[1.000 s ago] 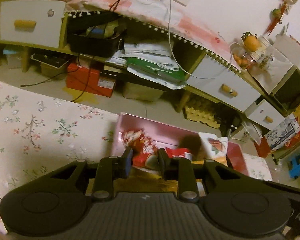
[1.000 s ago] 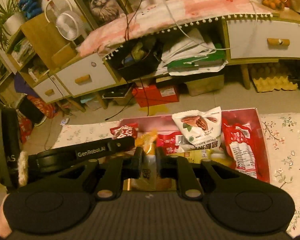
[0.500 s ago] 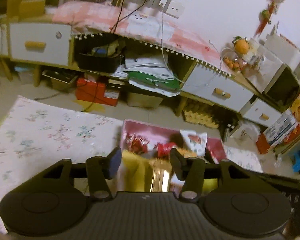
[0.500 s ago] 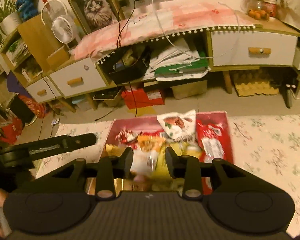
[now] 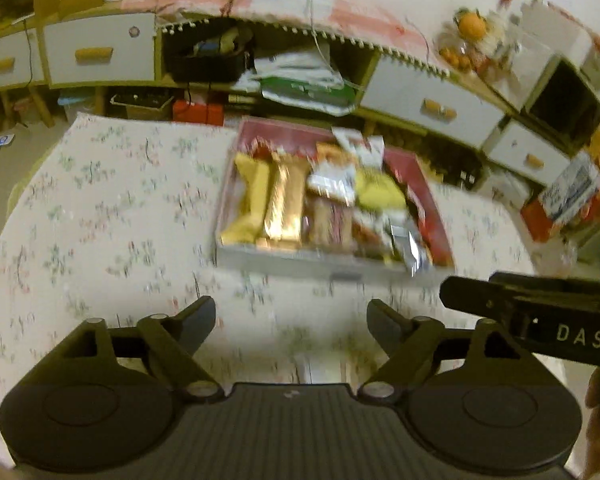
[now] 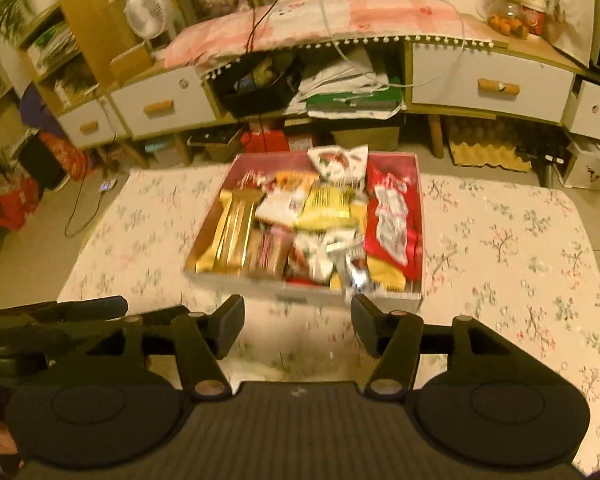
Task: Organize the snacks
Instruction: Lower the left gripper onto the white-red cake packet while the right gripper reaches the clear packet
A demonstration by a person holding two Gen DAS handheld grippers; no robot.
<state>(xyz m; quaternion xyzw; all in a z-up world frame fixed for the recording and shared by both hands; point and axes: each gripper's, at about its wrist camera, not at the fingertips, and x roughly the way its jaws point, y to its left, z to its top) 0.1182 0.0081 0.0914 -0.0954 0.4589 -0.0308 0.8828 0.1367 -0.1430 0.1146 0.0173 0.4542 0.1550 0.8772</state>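
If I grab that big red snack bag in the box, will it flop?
Probably. The red snack bag looks like thin, crinkled film, so it should sag and feel light. Its glossy surface may slip between pads.

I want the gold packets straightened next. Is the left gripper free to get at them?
Probably yes. The left gripper is open and empty, only bare tablecloth lies between it and the gold packets at the box's left side.

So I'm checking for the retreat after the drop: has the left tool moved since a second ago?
Yes. The left tool has pulled back toward the person: its open tips are now short of the snack box, over bare tablecloth.
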